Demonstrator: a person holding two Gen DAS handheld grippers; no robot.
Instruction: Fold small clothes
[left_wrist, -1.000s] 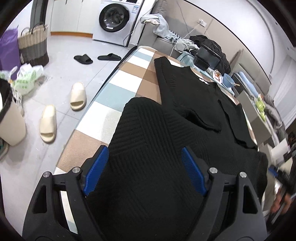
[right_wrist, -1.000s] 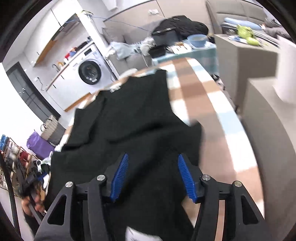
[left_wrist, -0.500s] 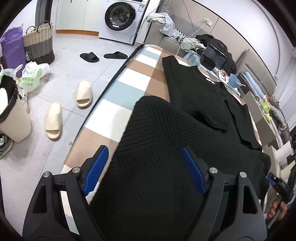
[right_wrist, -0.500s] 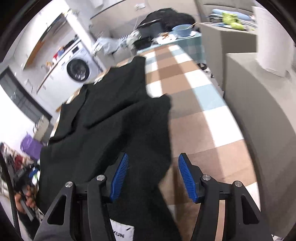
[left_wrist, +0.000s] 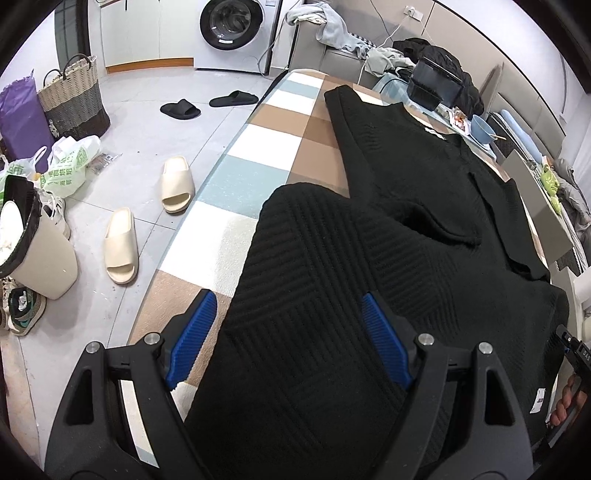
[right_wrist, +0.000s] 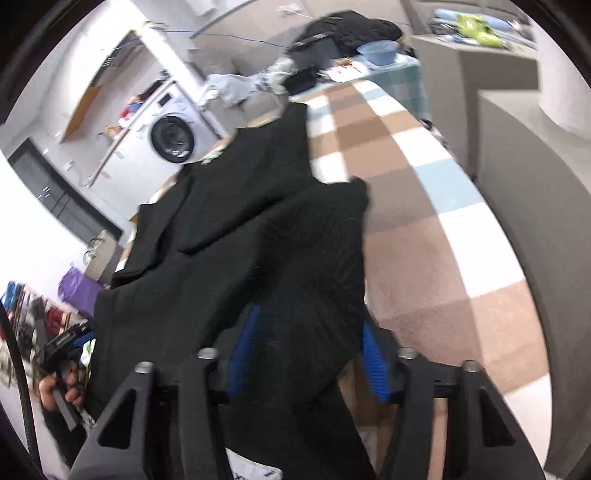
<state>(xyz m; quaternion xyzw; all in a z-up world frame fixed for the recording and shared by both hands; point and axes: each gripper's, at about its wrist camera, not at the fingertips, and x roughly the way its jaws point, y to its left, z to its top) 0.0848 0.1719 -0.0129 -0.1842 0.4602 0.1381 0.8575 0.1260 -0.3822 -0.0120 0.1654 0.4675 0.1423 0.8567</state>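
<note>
Floor, left of left-wrist frame: cream waste bin (left_wrist: 35, 254) with black liner, green-printed plastic bags (left_wrist: 66, 166) with writing too small to read, woven basket (left_wrist: 75, 99), pair of cream slides (left_wrist: 147, 218), pair of black slides (left_wrist: 207, 105).
Top centre: white front-loading washing machine (left_wrist: 232, 31); panel text unreadable.
Work surface: checked cloth of tan, white and pale blue squares (left_wrist: 255, 147) over a long table.
Garment: black ribbed knit top (left_wrist: 388, 229) lies along the cloth from lower centre to upper right, lower part folded up over itself; small white tag (left_wrist: 538, 400) at lower right, print illegible.
Left gripper (left_wrist: 291, 336): blue pads spread wide, knit fabric between them, pads not pressing it.
Right gripper (right_wrist: 306, 354): jaws have just been closing; bunched black knit fills the gap and both blue pads touch it. White label at bottom edge (right_wrist: 247, 469), lettering cut off.
Far right, left-wrist frame: second handle marked "DAS" (left_wrist: 578, 354), fingers (left_wrist: 565, 402) around it.
</note>
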